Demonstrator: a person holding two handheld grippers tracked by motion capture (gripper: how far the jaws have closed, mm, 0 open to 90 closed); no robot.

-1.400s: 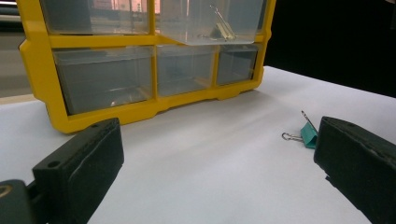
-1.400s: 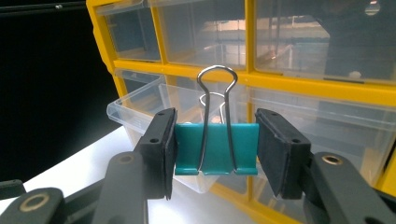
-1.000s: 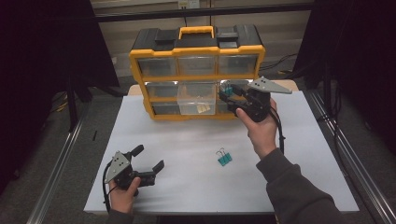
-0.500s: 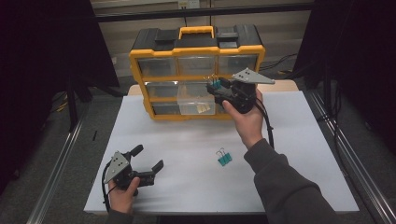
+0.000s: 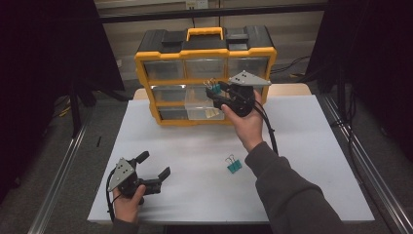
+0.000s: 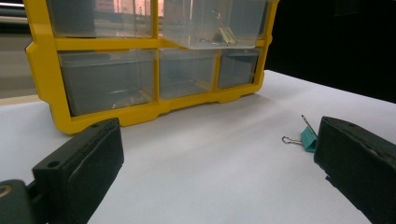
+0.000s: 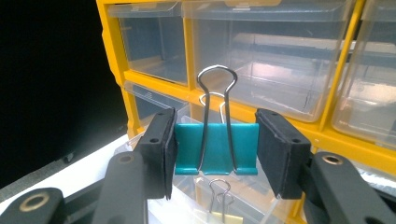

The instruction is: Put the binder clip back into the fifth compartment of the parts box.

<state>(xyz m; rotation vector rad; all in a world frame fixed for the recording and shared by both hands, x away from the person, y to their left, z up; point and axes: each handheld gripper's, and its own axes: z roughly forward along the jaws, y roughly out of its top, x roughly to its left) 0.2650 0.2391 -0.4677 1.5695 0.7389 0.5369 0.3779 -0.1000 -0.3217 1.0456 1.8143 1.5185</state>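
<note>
A yellow and black drawer cabinet [image 5: 204, 73] stands at the back of the white table; its middle clear drawer [image 5: 203, 111] is pulled out, with binder clips in it [image 7: 223, 196]. My right gripper [image 5: 213, 93] hovers over that open drawer, shut on a teal binder clip [image 7: 215, 148] held by its two sides, wire handles up. A second teal binder clip [image 5: 234, 165] lies on the table near the right forearm [image 6: 306, 137]. My left gripper [image 5: 155, 166] rests low at the front left of the table, open with nothing between its pads [image 6: 79, 163].
The white table top [image 5: 292, 126] has metal rails along both sides. The cabinet has clear drawers [image 7: 275, 51] in three rows, with a black lid and a yellow handle [image 5: 204, 33]. Dark floor surrounds the table.
My right gripper has carried the teal clip to the left along the cabinet front, ending over the pulled-out middle drawer. The left gripper has stayed put.
</note>
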